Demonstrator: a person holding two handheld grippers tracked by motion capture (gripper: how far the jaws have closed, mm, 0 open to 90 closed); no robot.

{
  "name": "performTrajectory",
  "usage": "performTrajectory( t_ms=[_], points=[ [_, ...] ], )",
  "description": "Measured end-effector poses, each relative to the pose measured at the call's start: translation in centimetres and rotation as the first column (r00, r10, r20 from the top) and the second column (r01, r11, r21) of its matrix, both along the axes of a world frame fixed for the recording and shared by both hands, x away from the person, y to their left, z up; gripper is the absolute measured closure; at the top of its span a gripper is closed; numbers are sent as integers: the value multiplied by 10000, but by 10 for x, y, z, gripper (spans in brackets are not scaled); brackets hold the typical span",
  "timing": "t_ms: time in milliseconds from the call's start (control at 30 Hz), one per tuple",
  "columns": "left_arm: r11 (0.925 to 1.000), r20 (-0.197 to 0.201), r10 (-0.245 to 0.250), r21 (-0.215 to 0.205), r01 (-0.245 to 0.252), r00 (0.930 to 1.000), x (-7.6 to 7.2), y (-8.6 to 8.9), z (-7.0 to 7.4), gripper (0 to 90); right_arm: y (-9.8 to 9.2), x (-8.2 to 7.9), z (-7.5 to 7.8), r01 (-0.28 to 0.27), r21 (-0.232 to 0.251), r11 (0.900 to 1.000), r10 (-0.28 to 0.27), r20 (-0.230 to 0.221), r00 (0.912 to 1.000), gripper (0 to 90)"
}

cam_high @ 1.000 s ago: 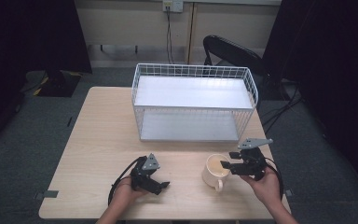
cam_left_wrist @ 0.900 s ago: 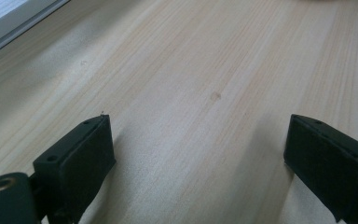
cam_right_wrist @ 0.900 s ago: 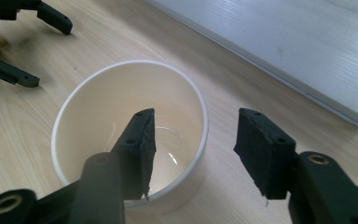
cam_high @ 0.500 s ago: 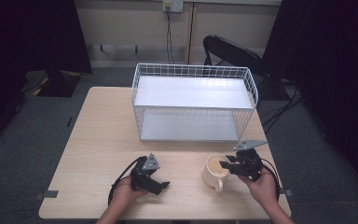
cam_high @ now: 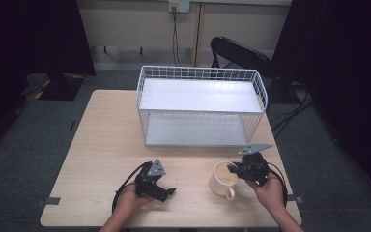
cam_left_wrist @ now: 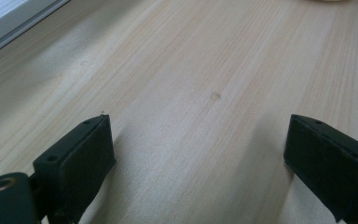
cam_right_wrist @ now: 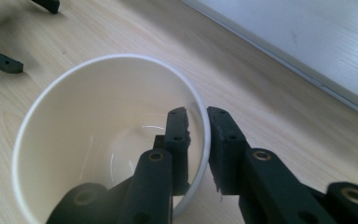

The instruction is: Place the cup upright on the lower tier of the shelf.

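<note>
- The left claw rests low on the wooden surface near the front edge, and in the left gripper view its jaws stand wide apart with bare wood between them. It holds nothing.
- Right of it, well apart, the cream mug stands upright on the surface, just in front of the white wire shelf rack. Its handle points toward the person's side, and it looks empty.
- The mug is glazed ceramic by the look of it. I judge it stiff, moderately heavy for its size, smooth and slippery, and apt to chip or crack if dropped or knocked against the rack's wire.
- The right claw has just been closing, and its jaws now pinch the mug's rim, one inside the wall and one outside, on the side away from the left claw.
- A rim pinch is a workable hold, because the wall is thin and rigid enough for the jaws to bite. The glaze gives little friction, though, so the mug could swing or slip around the pinch when it is raised.
- Keeping the mug upright, lifting slowly and gripping well down the wall would suit it best. The handle looks like a poorer hold for these flat jaws.
</note>
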State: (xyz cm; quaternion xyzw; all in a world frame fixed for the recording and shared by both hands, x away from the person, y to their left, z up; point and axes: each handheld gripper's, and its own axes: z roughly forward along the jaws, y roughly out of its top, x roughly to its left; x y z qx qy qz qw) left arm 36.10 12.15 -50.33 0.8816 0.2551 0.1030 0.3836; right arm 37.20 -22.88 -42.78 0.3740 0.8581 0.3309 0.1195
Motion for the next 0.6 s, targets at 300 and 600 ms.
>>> performTrajectory(
  t_ms=[300,600],
  points=[
    [10000,-1,2,-5,-2,10000,0,0,0,78,1,0,-3,-12,-185,9998,13,26,10000,820],
    [10000,-1,1,-6,-1,10000,0,0,0,78,0,2,-2,138,164,9998,-139,55,9999,827]
  ],
)
